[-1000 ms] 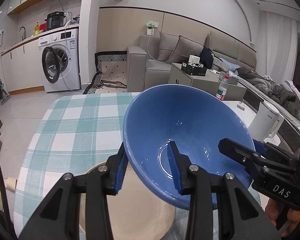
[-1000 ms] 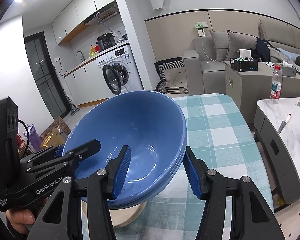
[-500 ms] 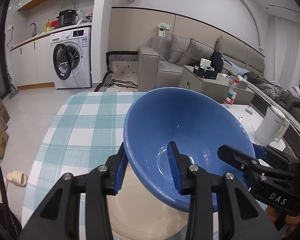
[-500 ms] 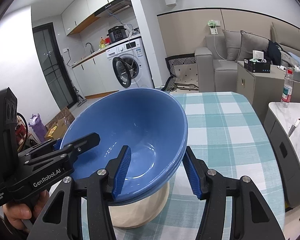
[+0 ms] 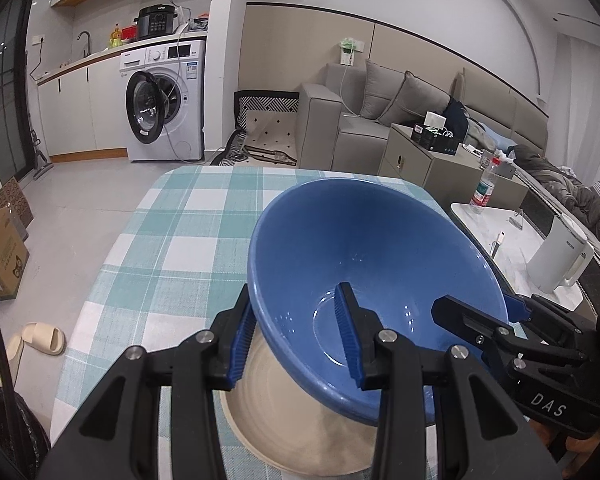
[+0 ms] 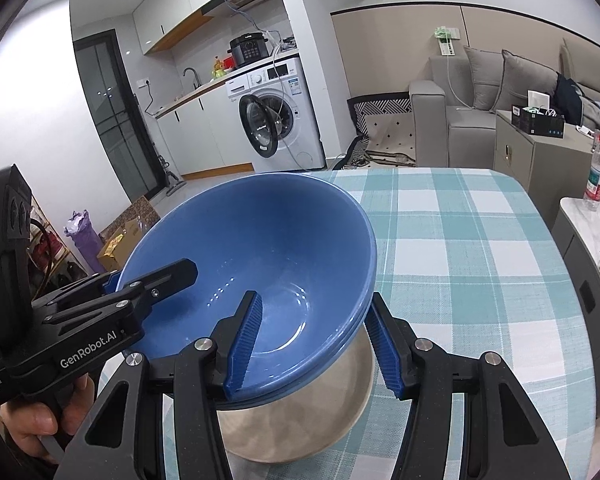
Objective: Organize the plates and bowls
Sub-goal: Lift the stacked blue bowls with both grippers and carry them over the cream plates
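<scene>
While both of my grippers carry it, the blue bowl (image 5: 364, 280) has come lower over the last second and now hangs just above the cream plate (image 5: 300, 432), which shows far more of itself under the bowl than it did a moment ago. In the right wrist view a doubled rim line suggests two nested blue bowls, though I cannot be sure. I judge this to be the final lowering before the bowl is set on the plate, so the stacking step is nearly finished. The bowl is tilted, not level: its mouth opens up and toward the far edge of the table (image 5: 204, 216), and its base points down and back toward me. Being round, it has no long axis; its centre line leans away from upright. My left gripper (image 5: 296, 340) is clamped on the bowl's left rim, one pad inside and one outside. My right gripper (image 6: 316, 344) is clamped likewise on the right rim. The plate sits near the table's near edge, on a teal-and-white checked cloth. Beyond the far edge are a washing machine (image 5: 164, 100) and a grey sofa (image 5: 364, 120).
</scene>
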`<state>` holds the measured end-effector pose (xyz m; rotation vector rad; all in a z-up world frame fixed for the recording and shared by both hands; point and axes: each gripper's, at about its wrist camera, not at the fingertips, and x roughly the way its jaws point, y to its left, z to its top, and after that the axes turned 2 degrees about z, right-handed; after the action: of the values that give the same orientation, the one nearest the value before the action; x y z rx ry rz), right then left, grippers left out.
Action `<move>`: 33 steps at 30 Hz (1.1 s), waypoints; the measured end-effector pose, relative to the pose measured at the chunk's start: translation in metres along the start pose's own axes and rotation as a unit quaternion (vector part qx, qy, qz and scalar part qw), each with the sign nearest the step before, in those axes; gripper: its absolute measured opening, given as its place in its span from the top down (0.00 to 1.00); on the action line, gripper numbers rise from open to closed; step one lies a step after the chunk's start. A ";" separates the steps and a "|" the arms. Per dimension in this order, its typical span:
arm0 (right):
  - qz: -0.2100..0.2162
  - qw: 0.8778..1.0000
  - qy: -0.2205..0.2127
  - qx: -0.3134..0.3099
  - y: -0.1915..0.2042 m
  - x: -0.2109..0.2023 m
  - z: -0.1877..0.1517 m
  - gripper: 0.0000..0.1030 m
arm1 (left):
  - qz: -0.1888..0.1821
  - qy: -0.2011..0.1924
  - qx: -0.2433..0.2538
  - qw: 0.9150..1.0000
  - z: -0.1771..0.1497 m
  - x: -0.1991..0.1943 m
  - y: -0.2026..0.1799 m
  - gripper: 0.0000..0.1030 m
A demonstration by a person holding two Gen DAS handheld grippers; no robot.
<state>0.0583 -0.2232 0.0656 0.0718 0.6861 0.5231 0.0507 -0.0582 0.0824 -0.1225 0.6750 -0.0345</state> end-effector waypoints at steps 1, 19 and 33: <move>0.000 1.000 0.002 0.000 0.000 0.002 -0.001 0.47 | 0.001 0.002 0.000 1.000 -0.001 0.002 0.001 0.64; -0.004 0.999 0.041 0.005 -0.011 0.042 -0.014 0.47 | 0.008 0.045 -0.009 0.999 -0.018 0.033 0.012 0.64; -0.018 0.999 0.033 -0.022 -0.004 0.049 -0.014 0.47 | 0.015 0.058 -0.011 0.998 -0.025 0.049 0.017 0.63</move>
<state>0.0833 -0.2045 0.0251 0.0004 0.7386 0.5074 0.0734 -0.0478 0.0306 -0.1309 0.7942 -0.0048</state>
